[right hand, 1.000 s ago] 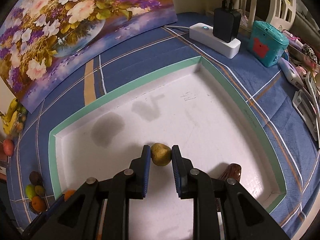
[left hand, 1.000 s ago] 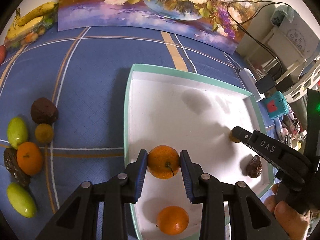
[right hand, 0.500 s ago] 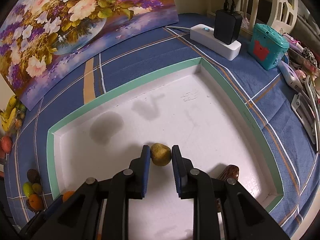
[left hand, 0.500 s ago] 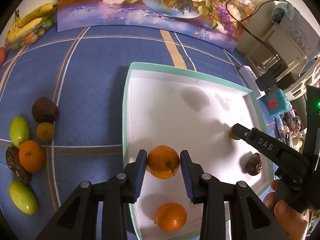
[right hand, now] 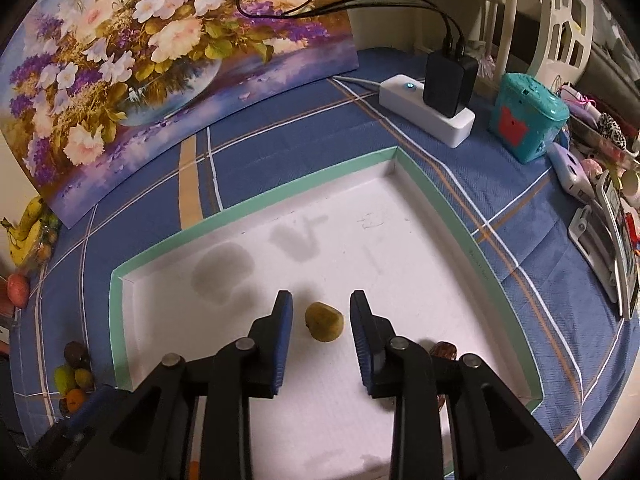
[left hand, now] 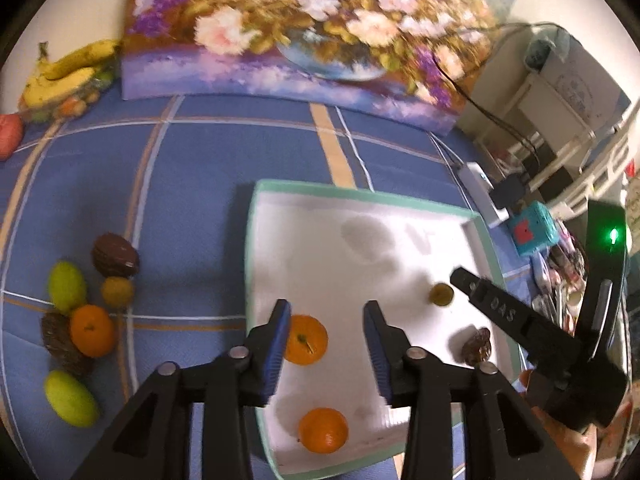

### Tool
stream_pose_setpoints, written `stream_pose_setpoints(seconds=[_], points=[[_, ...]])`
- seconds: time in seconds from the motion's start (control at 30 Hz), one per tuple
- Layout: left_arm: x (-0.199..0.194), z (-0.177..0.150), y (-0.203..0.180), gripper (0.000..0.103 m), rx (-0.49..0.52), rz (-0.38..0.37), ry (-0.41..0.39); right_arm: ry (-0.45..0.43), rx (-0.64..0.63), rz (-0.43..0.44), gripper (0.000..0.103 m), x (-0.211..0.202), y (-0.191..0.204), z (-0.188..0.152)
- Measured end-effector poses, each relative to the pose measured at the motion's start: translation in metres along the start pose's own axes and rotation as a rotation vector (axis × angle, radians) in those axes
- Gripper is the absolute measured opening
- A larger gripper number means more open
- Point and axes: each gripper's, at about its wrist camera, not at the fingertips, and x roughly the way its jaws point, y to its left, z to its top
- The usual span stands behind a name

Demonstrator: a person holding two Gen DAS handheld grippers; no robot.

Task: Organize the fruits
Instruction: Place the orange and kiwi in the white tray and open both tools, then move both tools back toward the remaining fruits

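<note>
1. On your far left, a cluster of unsorted fruit (left hand: 80,320) sits on the blue tabletop (left hand: 192,208), well apart from the white tray (left hand: 486,236), likely waiting its turn.
2. Your left claw (left hand: 326,338) is released, its jaws spread wide. The orange (left hand: 306,340) lies on the tray floor between them, touching or just beside the left pad (judging by the gap, it is set down). A second orange (left hand: 323,429) rests nearer the tray's front edge.
3. Your right claw (right hand: 320,334) is also released. The small yellow-green fruit (right hand: 324,321) sits on the tray between its pads, touching neither, with a brown fruit (right hand: 443,348) just right.
</note>
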Motion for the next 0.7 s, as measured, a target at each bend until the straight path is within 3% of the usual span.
stream_pose_setpoints(seconds=[0.03, 0.1, 0.2, 0.3, 0.37, 0.47, 0.7], points=[[-0.003, 0.002, 0.004, 0.059, -0.014, 0.01, -0.01, 0.002, -0.001, -0.002, 0.036, 0.0, 0.0, 0.0], [-0.006, 0.004, 0.012, 0.068, -0.036, 0.035, -0.027, 0.005, -0.003, -0.01, 0.055, 0.002, -0.001, -0.001], [-0.007, 0.008, 0.029, 0.079, -0.077, 0.107, -0.044, 0.007, -0.012, -0.019, 0.061, 0.005, -0.001, -0.003], [-0.005, 0.007, 0.043, 0.095, -0.116, 0.167, -0.045, -0.004, -0.022, -0.031, 0.08, 0.006, 0.0, -0.004], [-0.003, 0.006, 0.052, 0.102, -0.14, 0.198, -0.048, -0.007, -0.03, -0.029, 0.081, 0.006, 0.001, -0.005], [-0.003, 0.005, 0.063, 0.103, -0.164, 0.232, -0.05, -0.003, -0.035, -0.023, 0.092, 0.009, 0.002, -0.007], [-0.002, 0.003, 0.077, 0.103, -0.183, 0.32, -0.056, -0.035, -0.052, -0.017, 0.094, 0.01, 0.002, -0.011]])
